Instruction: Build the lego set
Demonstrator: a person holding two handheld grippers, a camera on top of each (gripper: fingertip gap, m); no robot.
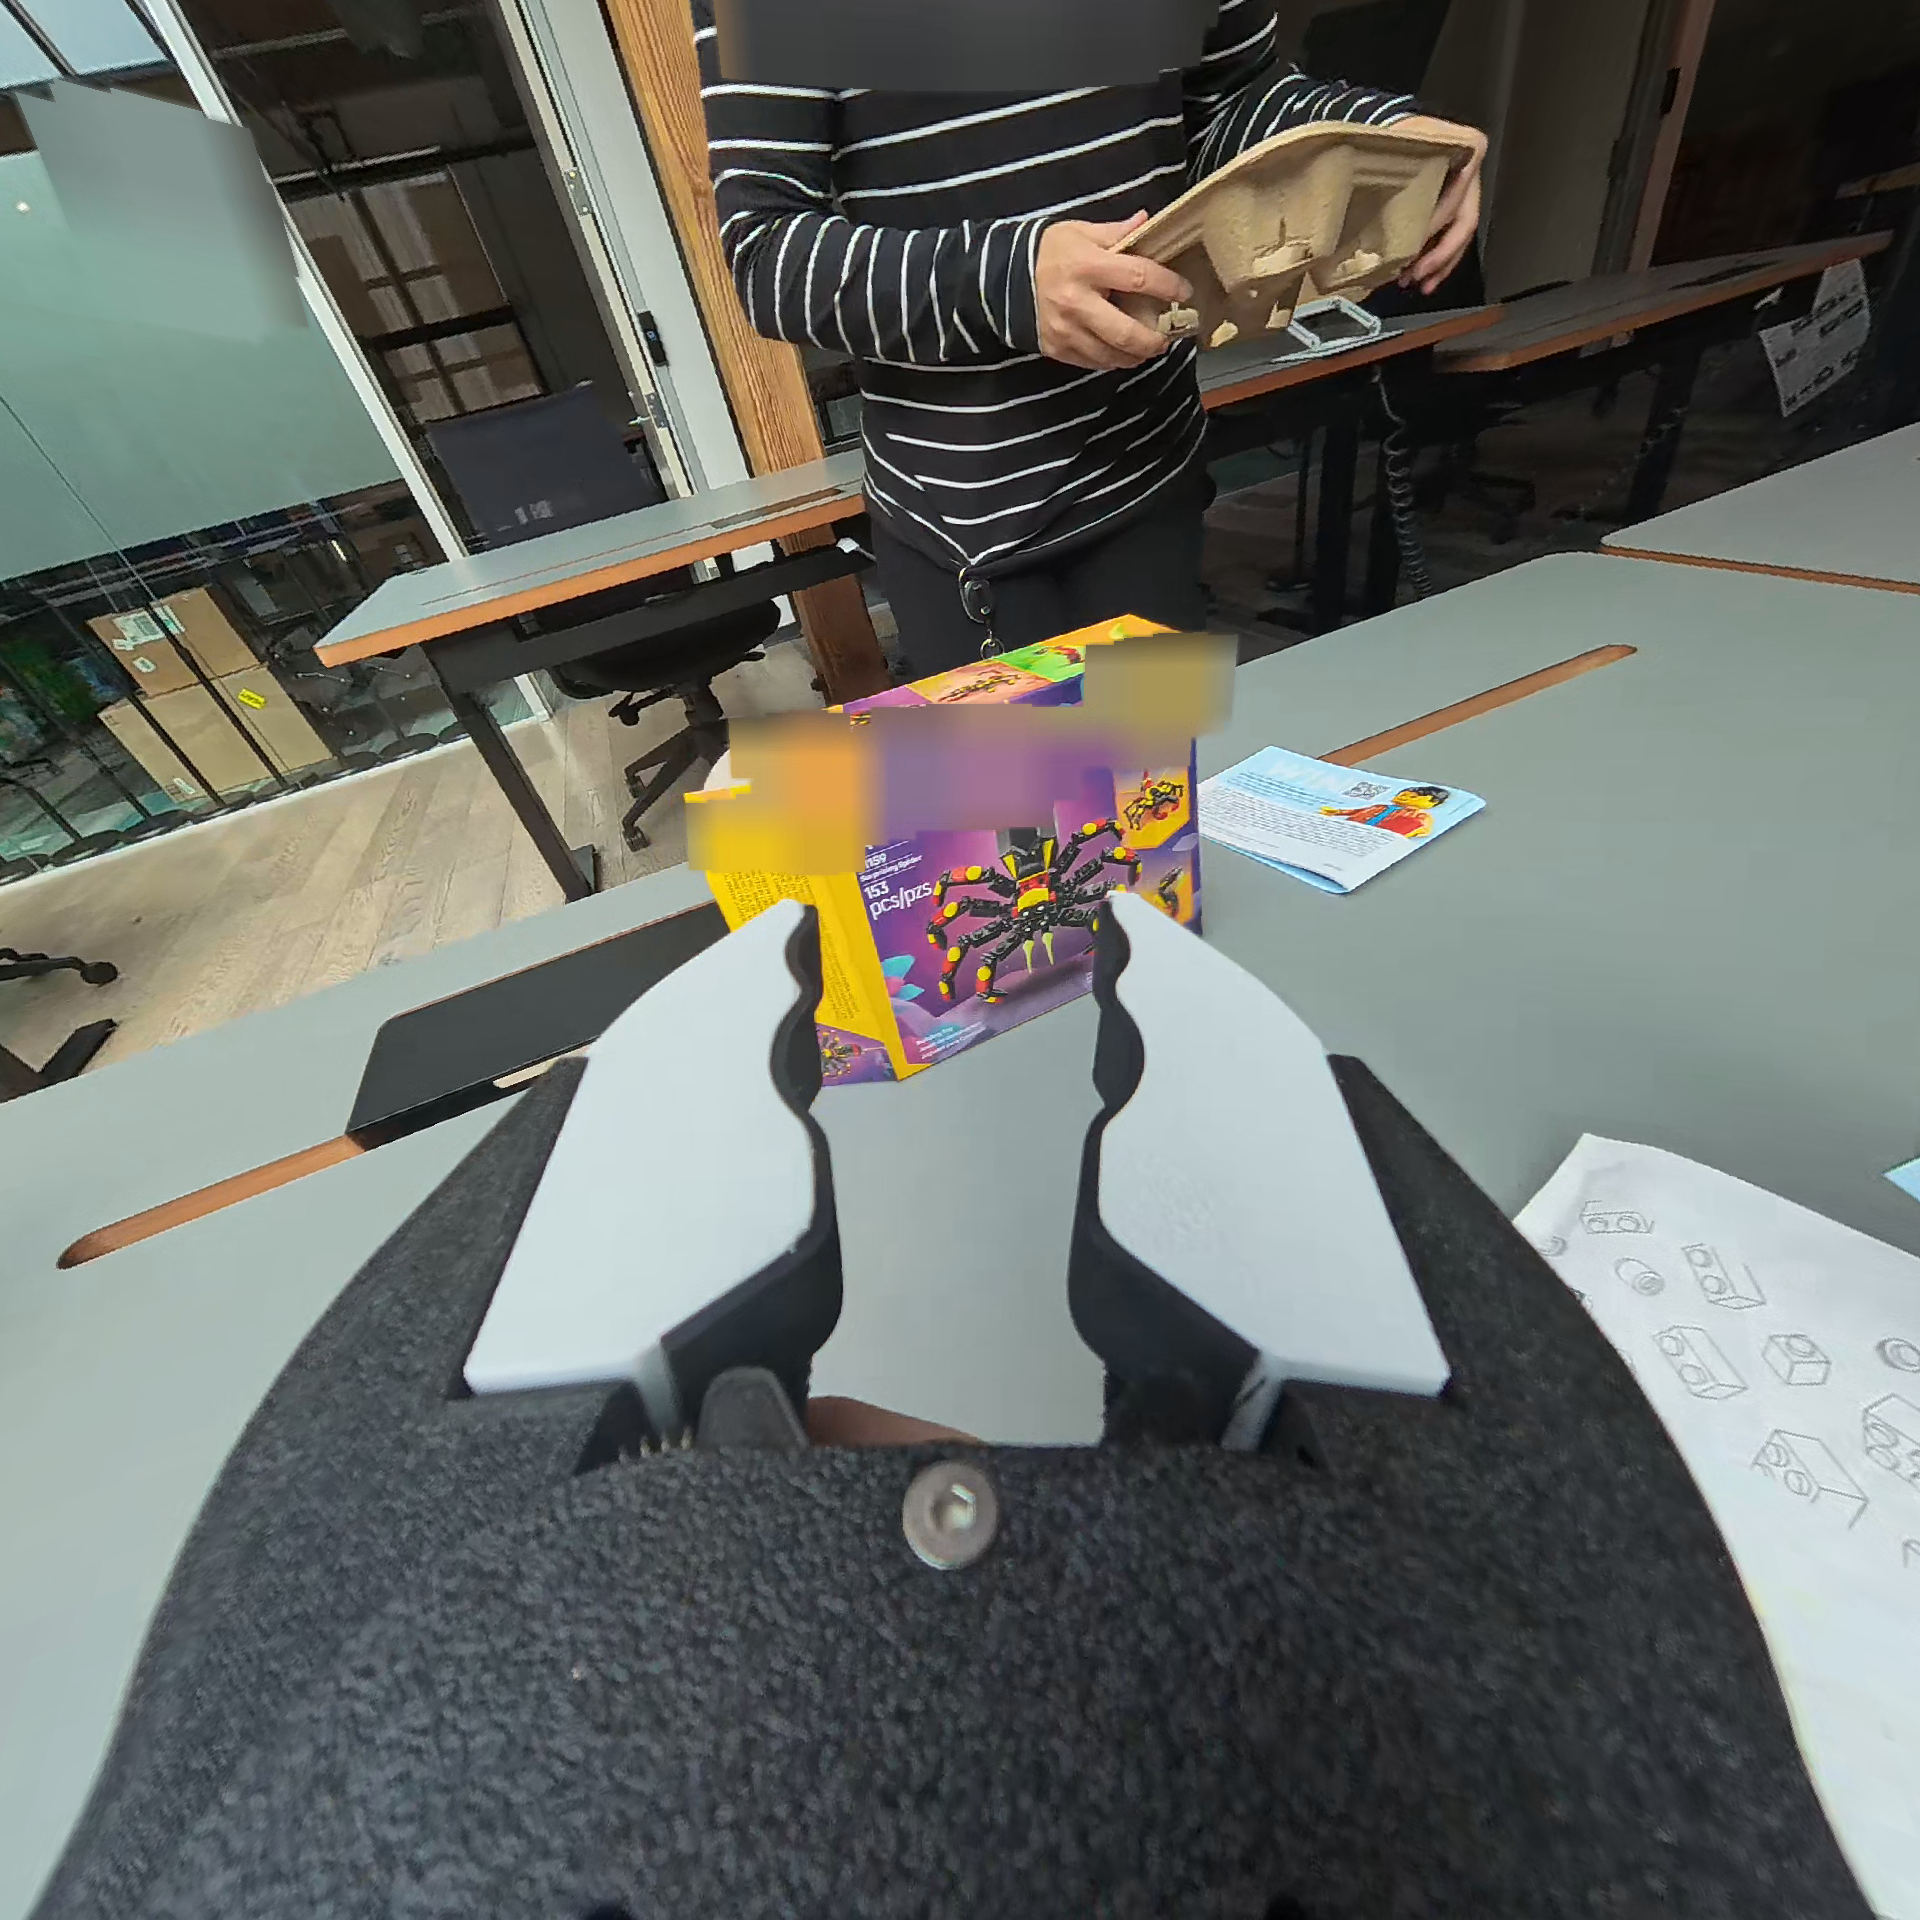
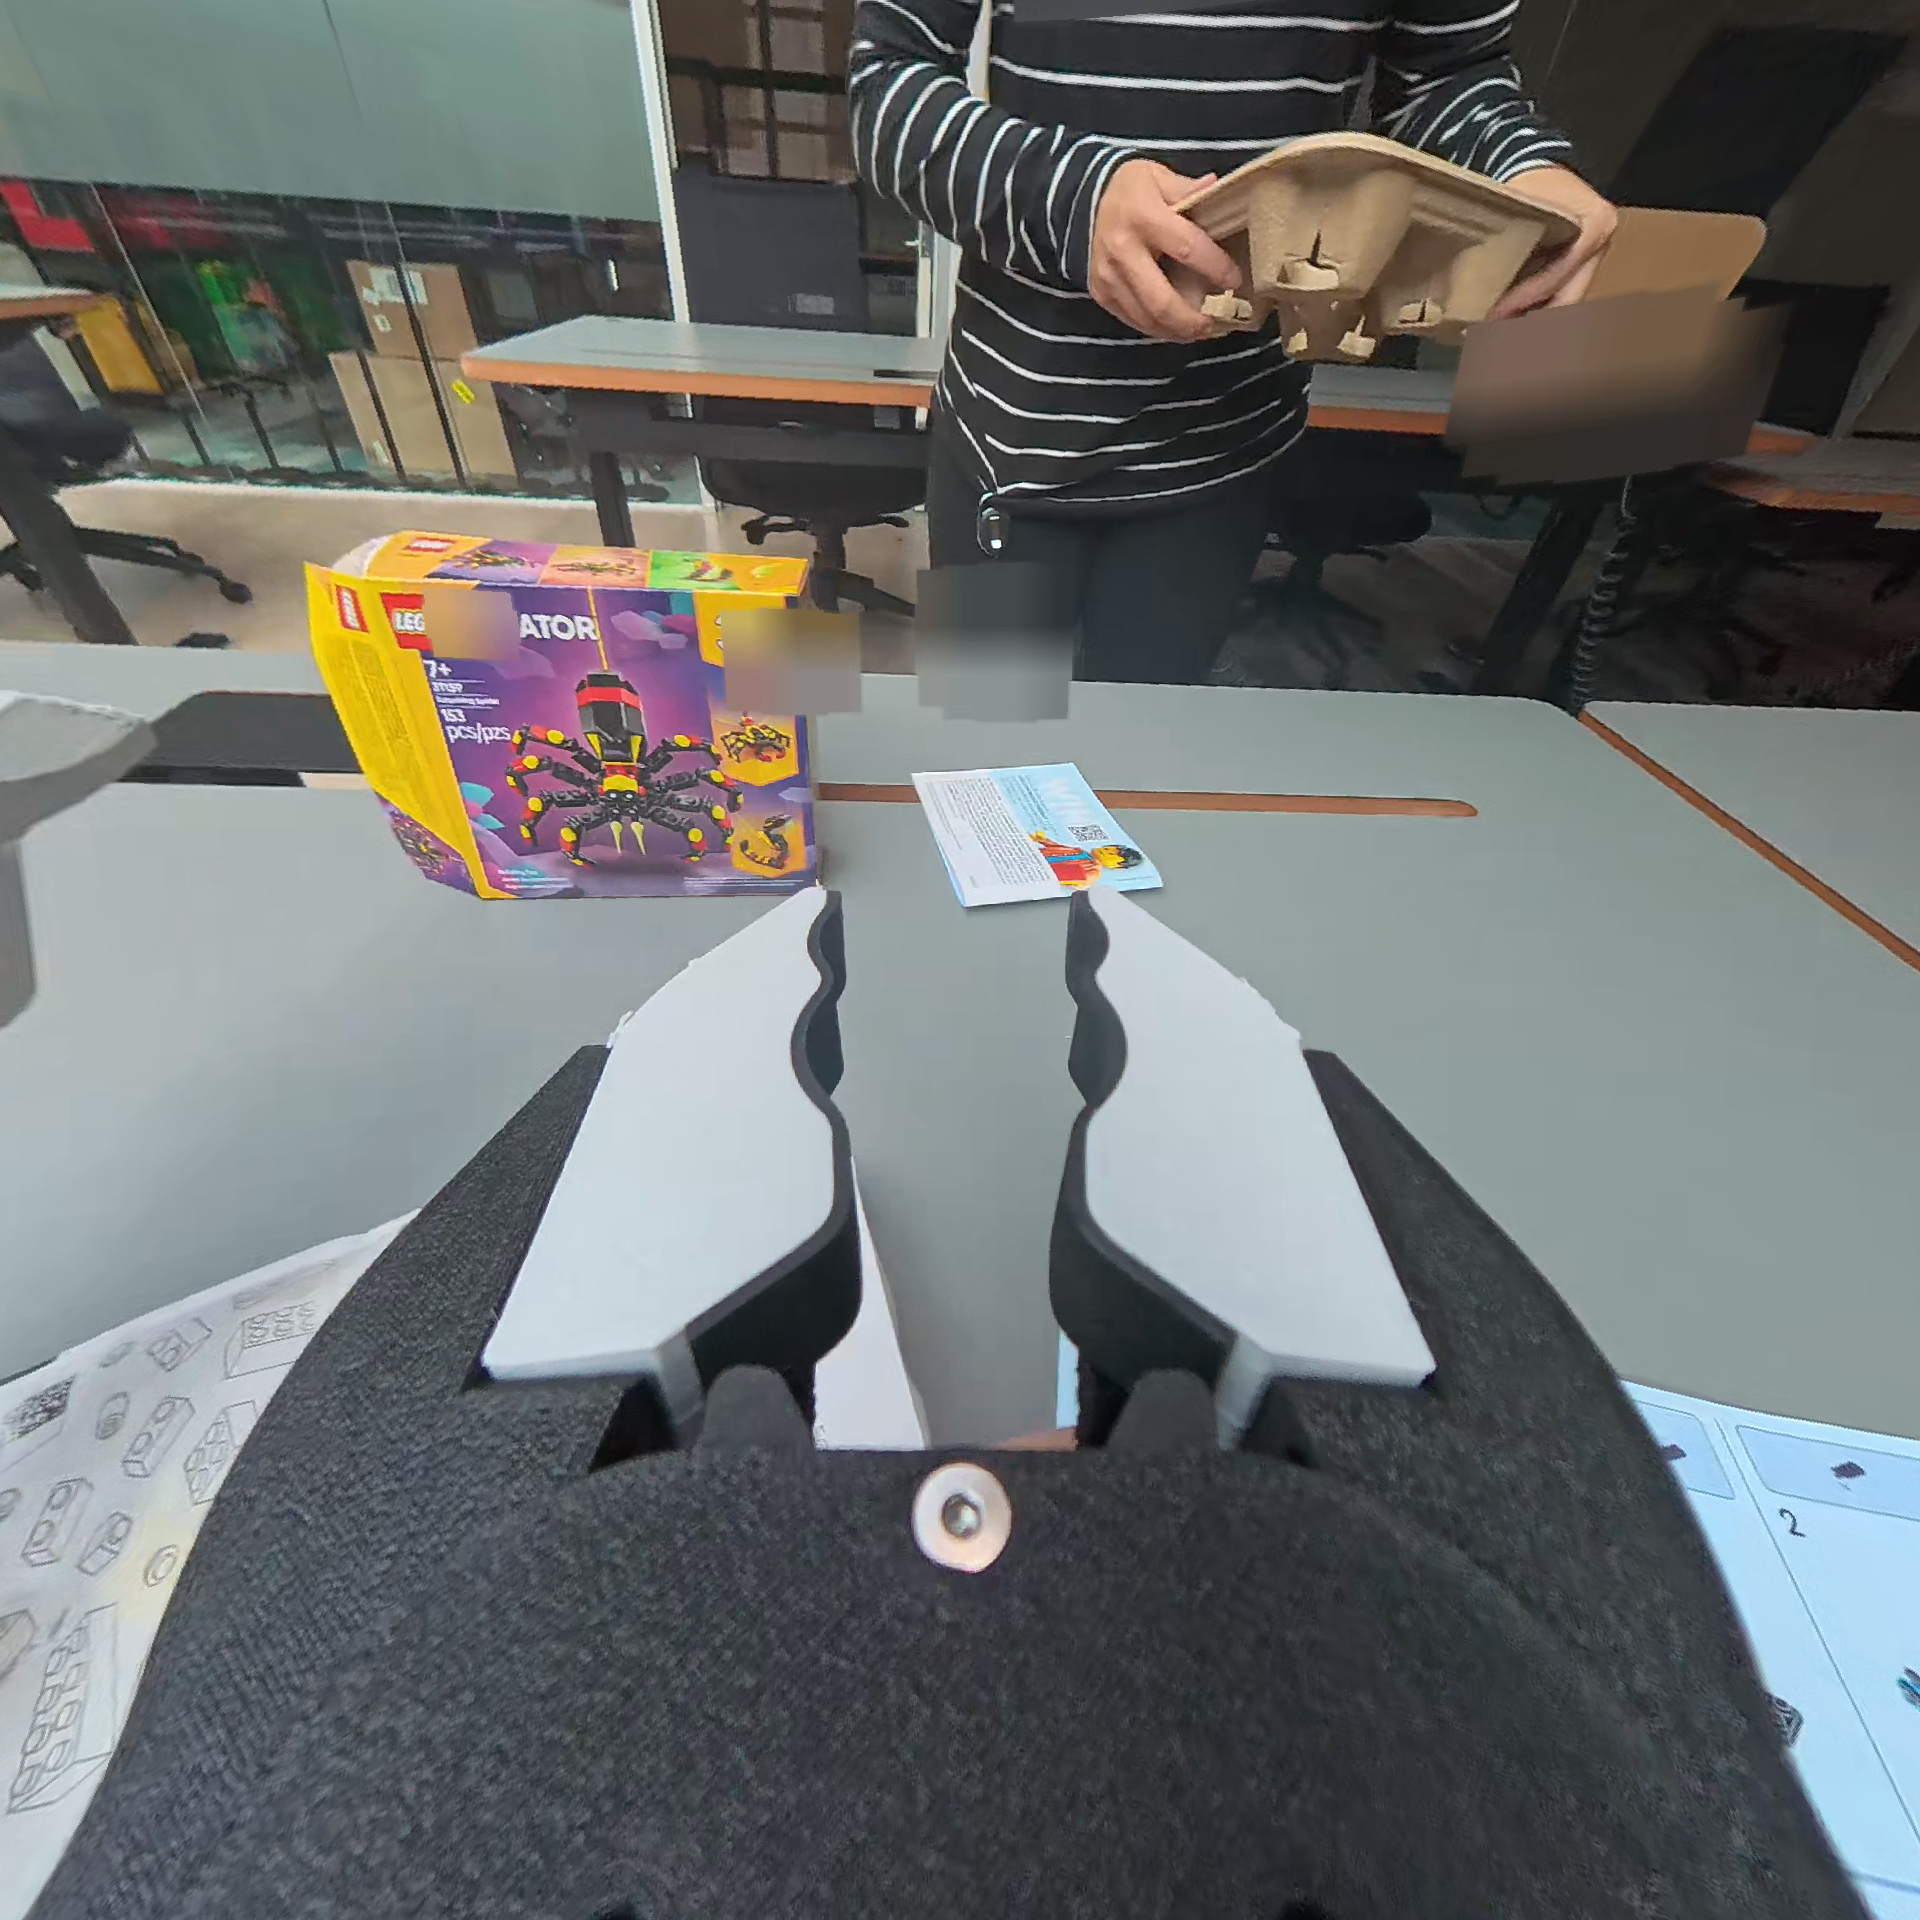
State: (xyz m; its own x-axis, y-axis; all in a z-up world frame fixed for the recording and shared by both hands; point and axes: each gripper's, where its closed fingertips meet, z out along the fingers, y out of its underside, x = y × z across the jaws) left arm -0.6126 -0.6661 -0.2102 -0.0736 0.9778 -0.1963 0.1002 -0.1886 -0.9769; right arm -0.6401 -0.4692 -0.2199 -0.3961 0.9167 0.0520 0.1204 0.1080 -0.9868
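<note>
A purple and yellow lego box with a spider picture stands upright on the grey table, just beyond my open, empty left gripper. In the right wrist view the box stands ahead to the left of my open, empty right gripper. A white paper bag printed with brick outlines lies at the right of the left gripper and shows at the lower left in the right wrist view. A light blue instruction booklet lies at the lower right. No loose bricks show.
A small blue leaflet lies on the table right of the box, also in the right wrist view. A person in a striped top stands across the table holding a brown moulded pulp tray. A black panel lies left.
</note>
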